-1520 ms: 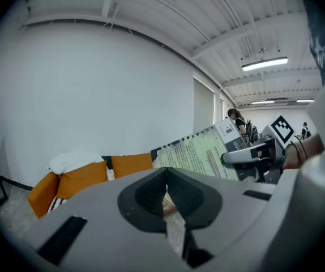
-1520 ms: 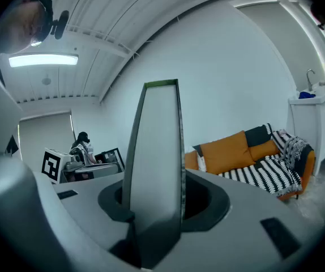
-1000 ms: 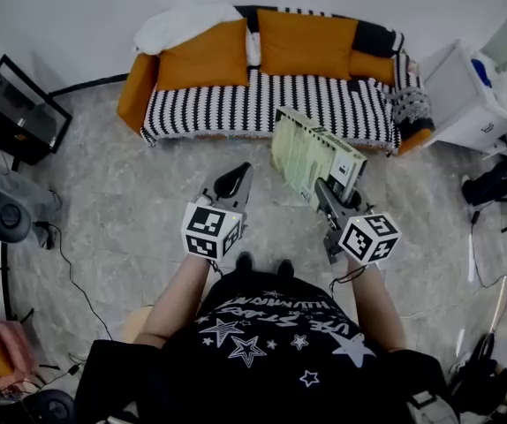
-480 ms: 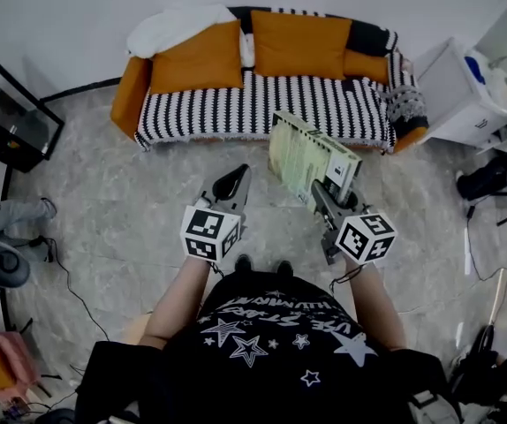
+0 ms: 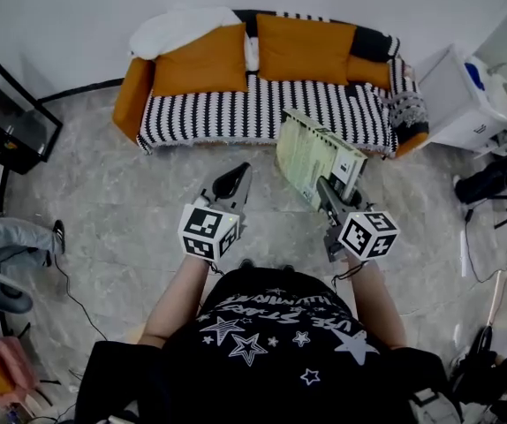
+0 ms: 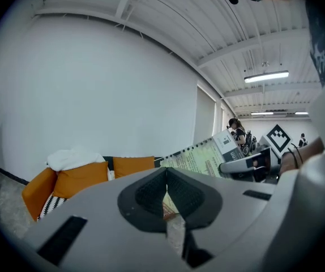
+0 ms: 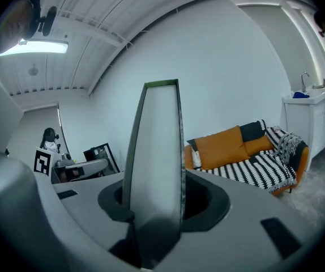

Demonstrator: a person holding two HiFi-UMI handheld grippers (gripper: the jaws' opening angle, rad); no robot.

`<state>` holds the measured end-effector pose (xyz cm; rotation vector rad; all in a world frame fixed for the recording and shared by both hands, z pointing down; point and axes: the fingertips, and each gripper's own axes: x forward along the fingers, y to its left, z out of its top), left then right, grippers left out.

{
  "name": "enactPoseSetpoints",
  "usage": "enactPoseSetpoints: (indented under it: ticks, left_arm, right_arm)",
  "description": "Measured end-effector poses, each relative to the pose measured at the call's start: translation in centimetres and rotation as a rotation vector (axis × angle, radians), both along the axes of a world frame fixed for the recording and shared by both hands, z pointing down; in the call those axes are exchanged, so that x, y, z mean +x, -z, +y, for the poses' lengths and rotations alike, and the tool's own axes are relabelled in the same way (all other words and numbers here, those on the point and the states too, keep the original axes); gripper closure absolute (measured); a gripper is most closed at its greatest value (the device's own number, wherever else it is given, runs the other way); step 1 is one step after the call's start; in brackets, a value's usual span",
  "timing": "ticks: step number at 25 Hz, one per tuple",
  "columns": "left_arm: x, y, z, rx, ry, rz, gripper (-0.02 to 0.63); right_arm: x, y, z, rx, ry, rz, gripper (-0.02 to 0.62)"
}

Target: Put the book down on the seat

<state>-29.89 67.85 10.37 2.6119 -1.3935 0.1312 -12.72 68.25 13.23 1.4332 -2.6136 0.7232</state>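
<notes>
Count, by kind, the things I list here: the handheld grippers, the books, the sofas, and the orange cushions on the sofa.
grippers: 2, the left gripper and the right gripper
book: 1
striped sofa: 1
orange cushions: 3
Total: 7

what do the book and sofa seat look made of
Book: paper, pale green matte cover, seemingly spiral-bound by the holes along one edge. Sofa seat: soft matte fabric, probably woven, black-and-white striped, draped over the front edge.
</notes>
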Motion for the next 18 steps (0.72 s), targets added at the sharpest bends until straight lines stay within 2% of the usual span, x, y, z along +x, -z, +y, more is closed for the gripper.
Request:
enactPoseSetpoints:
  ticks: [4, 8, 18]
  left_arm:
    - [-2.4, -0.7, -0.3, -0.017, -0.008, 0.012, 0.597]
    - [-3.6, -1.2, -0.8, -0.029, -0.021, 0.013, 0.597]
    - [-2.7, -2.7, -3.6, -0.071, -0.034, 0.008, 0.597]
  right_arm:
    - [-1.4, -0.4, -0.4, -0.014, -0.060, -0.010, 0.423]
    - [-1.1, -1.0, -0.6, -0.047, -0.137, -0.056, 0.423]
    - [1.1, -3.4, -3.0, -0.103, -0.179, -0.076, 0.423]
